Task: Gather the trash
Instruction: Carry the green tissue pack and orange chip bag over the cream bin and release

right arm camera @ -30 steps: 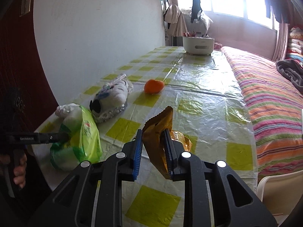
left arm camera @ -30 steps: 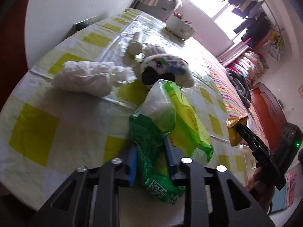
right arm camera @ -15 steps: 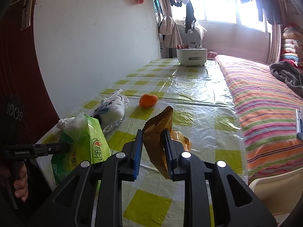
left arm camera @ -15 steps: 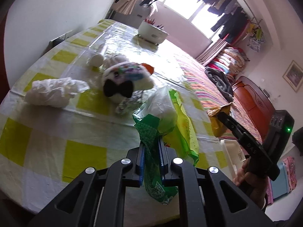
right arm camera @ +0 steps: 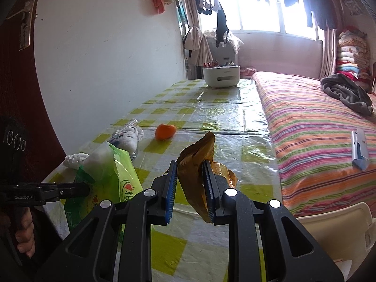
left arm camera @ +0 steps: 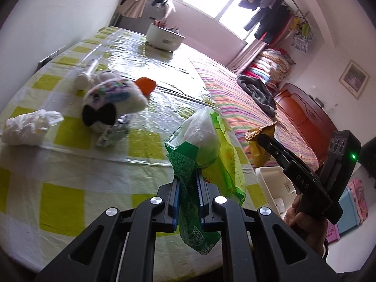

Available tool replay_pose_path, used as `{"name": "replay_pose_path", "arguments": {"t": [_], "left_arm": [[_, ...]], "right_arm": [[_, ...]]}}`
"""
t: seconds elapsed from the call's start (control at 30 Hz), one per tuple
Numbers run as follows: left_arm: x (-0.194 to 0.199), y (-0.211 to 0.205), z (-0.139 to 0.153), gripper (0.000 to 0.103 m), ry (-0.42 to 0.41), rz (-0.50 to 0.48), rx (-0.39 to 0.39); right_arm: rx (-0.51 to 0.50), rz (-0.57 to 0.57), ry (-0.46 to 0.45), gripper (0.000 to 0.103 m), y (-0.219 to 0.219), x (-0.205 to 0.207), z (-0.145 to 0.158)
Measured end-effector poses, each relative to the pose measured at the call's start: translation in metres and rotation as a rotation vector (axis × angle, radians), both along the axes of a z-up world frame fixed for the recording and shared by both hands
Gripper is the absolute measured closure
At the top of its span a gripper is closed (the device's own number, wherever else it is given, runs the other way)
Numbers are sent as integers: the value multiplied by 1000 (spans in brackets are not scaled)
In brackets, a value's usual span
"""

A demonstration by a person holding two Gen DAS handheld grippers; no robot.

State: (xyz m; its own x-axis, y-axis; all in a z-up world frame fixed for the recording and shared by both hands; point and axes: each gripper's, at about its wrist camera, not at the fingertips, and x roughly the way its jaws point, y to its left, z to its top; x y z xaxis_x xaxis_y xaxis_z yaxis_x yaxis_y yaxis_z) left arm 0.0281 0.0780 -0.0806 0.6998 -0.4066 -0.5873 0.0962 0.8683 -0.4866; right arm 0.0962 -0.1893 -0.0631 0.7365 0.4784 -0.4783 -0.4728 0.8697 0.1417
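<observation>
Left gripper (left arm camera: 188, 196) pinches only the green bag's (left arm camera: 206, 150) thin edge, right gripper (right arm camera: 190, 185) clamps the brown wrapper (right arm camera: 197, 164) — either could probably slip free.

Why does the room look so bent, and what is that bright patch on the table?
Both views are fisheye, so walls curve near the edges. In the right wrist view the window is blown out white. In the left wrist view its glare shines off the plastic tablecloth, and the plush toy is smeared.

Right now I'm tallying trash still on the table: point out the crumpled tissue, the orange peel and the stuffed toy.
crumpled tissue (left arm camera: 28, 127), left wrist view, middle of the wad.
orange peel (right arm camera: 165, 131), right wrist view, its centre.
stuffed toy (left arm camera: 112, 98), left wrist view, white body.
</observation>
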Motion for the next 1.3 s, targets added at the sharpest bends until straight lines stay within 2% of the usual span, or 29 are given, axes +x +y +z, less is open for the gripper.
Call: {"name": "replay_pose_path", "arguments": {"t": [0.57,1.3], "left_arm": [[22,-62,15,91,-23,-135,16],[42,-170,29,91,-49,-343,57]], "right_arm": [[29,-133,-21,82,-65,-9,4],[83,-387,-42,81,-173,-36,2]]}}
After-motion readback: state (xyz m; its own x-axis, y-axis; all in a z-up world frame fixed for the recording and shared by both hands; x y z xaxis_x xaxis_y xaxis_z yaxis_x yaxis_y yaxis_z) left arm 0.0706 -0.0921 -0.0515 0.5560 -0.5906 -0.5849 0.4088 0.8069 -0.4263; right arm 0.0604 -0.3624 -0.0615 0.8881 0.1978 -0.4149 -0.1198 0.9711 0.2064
